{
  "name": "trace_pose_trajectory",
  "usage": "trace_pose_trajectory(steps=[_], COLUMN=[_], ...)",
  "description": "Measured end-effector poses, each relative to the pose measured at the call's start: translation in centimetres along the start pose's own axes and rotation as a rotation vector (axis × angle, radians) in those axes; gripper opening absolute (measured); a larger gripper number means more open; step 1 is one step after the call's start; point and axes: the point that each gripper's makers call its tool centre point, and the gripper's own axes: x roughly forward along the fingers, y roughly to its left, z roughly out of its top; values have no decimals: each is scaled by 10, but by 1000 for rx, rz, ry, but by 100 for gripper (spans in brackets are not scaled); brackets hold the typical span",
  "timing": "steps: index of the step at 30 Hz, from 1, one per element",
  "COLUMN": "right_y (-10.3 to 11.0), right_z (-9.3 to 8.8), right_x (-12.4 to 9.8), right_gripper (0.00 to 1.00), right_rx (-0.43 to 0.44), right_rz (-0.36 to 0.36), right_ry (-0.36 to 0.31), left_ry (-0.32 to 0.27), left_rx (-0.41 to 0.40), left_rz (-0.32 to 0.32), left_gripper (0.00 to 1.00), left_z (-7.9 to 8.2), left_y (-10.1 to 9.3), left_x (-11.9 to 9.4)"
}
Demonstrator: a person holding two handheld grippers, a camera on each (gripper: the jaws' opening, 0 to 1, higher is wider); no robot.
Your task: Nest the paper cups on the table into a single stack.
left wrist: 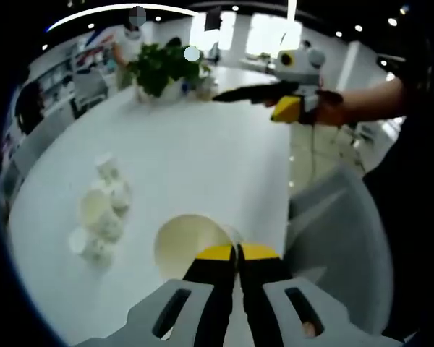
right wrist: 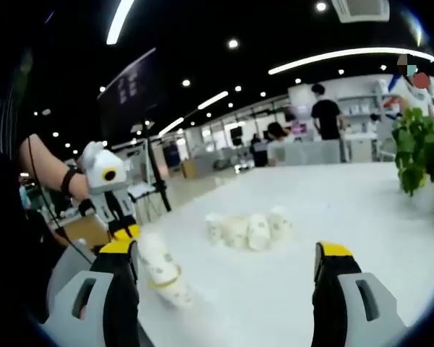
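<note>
The left gripper [left wrist: 237,253], jaws clamped on a paper cup's [left wrist: 192,242] rim, is carrying it toward the loose cups [left wrist: 101,210]; the right gripper [right wrist: 228,264] is waiting beside them, jaws wide apart.

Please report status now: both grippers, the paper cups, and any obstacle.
Left gripper shut on paper cup. Right gripper open, empty. Loose cups grouped on table. Potted plant at far edge, not in the way.

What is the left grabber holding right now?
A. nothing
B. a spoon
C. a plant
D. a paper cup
D: in the left gripper view the left gripper has its yellow-tipped fingers pinched shut on the rim of a paper cup, whose open mouth faces the camera above the white table.
</note>
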Motion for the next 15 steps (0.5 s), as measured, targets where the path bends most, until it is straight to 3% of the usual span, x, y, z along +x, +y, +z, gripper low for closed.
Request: trace_pose_trajectory(steps=[9, 15], right_y=[-1, -2], right_z=[-5, -9], right_x=[-4, -9], right_gripper=[100, 100], right_rx=[9, 17], right_rz=[-7, -15], right_ry=[3, 5], left_ry=[94, 102], left_rx=[75, 92], left_rz=[-4, -5], left_gripper=[0, 0], left_z=[-16, -15], left_y=[-2, -2], left_x=[10, 14])
